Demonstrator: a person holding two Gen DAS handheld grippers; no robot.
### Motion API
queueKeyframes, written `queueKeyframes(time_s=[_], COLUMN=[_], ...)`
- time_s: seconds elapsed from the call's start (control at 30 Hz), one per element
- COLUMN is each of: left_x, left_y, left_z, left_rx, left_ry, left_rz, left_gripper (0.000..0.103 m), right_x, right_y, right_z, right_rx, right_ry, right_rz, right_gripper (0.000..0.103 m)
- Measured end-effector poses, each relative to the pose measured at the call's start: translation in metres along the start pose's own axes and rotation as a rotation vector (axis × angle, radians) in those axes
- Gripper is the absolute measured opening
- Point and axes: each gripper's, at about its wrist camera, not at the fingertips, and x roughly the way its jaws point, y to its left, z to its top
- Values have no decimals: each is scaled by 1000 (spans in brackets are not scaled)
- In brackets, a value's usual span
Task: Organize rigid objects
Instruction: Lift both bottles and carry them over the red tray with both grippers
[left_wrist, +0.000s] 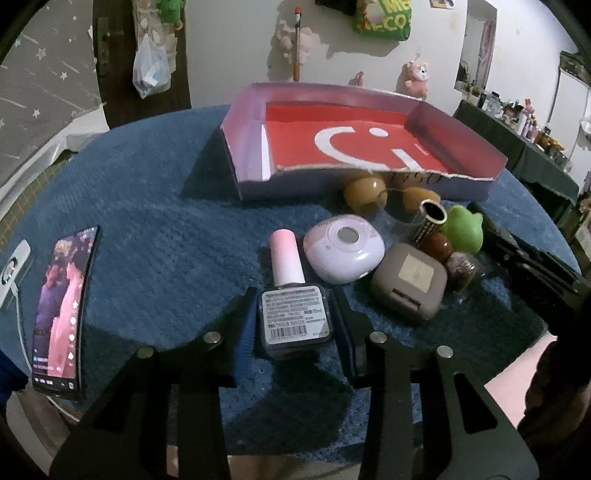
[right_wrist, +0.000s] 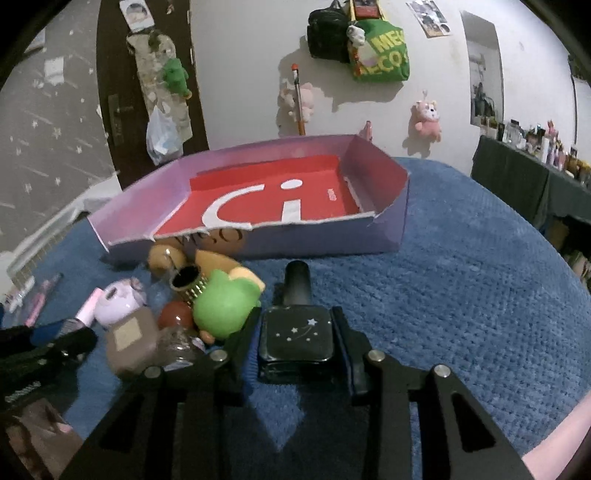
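Our left gripper (left_wrist: 295, 321) pinches a pink-capped bottle (left_wrist: 293, 306) and our right gripper (right_wrist: 297, 343) a black bottle (right_wrist: 295, 332), both just before the red-lined box (left_wrist: 251, 122); we judge sorting barely begun; the box holds nothing.

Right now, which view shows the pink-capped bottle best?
Left wrist. The pink-capped bottle lies centred between the left gripper fingers, label and cap fully visible. In the right wrist view only its cap and a sliver of its body show at the left, behind the other clutter.
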Motion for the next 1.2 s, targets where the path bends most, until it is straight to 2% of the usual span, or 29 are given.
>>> queueKeyframes(time_s=[0.2,0.57,0.93,1.2], left_x=[-12,-17,-16,-10], left_y=[-2,2,-4,-14], left_z=[8,20,47,75], left_rx=[15,11,20,31], left_ry=[-42,-61,-85,-98], left_rz=[-7,-23,-42,-57], left_gripper=[36,35,35,35], right_x=[-17,-22,-24,-23], right_y=[2,8,10,6], right_z=[11,21,36,61], right_rx=[13,4,-17,-37], right_ry=[-30,-33,-47,-60], right_rz=[44,77,86,85], right_gripper=[37,37,37,37])
